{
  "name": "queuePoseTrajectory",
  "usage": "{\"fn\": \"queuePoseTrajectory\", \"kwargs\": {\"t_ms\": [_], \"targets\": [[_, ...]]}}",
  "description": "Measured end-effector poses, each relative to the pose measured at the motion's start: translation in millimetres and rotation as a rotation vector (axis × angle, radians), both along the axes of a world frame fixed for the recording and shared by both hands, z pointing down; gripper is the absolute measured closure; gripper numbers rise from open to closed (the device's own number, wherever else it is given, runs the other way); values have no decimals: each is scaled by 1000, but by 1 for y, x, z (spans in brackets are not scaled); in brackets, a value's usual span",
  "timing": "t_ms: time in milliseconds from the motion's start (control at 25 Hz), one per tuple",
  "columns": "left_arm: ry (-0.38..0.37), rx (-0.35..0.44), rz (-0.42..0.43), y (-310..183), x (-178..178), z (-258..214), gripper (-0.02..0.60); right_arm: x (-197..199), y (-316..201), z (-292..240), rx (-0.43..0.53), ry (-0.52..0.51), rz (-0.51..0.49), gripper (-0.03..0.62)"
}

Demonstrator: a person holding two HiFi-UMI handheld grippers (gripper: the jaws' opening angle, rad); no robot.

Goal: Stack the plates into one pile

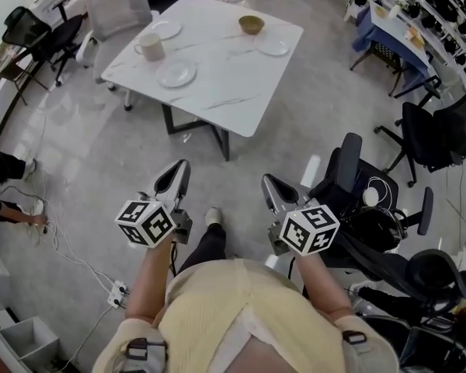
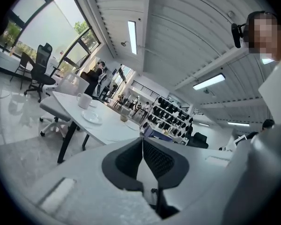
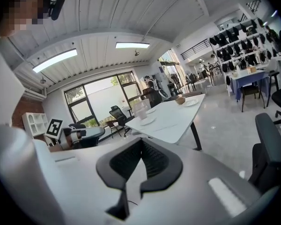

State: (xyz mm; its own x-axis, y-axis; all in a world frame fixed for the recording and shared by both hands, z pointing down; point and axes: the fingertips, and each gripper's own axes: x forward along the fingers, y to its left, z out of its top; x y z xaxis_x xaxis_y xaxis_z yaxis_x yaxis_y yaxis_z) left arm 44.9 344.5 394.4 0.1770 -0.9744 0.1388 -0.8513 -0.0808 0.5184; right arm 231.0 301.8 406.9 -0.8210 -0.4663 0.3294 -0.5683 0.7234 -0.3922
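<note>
Nothing is stacked yet, as far as I can see. Three plates lie singly on the bench (image 1: 217,92), each apart from the others: the front plate (image 1: 176,74) near the edge closest to me, the back plate (image 1: 165,29) just beside the mug (image 1: 149,47), and the right plate (image 1: 273,47) near the bowl (image 1: 251,25). I'd judge the whole job is ahead: pick one plate as the base and bring the other two onto it.

I'm standing well back from the bench, with floor between us. The left gripper (image 1: 175,176) has its jaws pressed together on nothing, and the right gripper (image 1: 271,185) is the same, tips meeting with nothing between them. Both point toward the bench.

As for containers, the mug and bowl stand upright. From this far off I cannot tell whether either holds anything.
</note>
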Motion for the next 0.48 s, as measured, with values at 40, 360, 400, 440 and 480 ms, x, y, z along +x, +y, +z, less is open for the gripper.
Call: {"fn": "queuePoseTrajectory", "kwargs": {"t_ms": [40, 360, 400, 440, 480], "targets": [[-2, -5, -5, -6, -7, 1, 573, -6, -7, 0, -3, -1, 0, 592], [37, -33, -47, -54, -65, 10, 540, -59, -56, 0, -17, 16, -20, 592], [49, -34, -48, -59, -72, 11, 538, -65, -62, 1, -19, 20, -24, 592], [59, -34, -49, -65, -78, 12, 526, -72, -67, 2, -20, 25, -28, 592], [65, -35, -50, -69, -84, 14, 525, -79, -72, 3, -21, 29, -33, 592]]}}
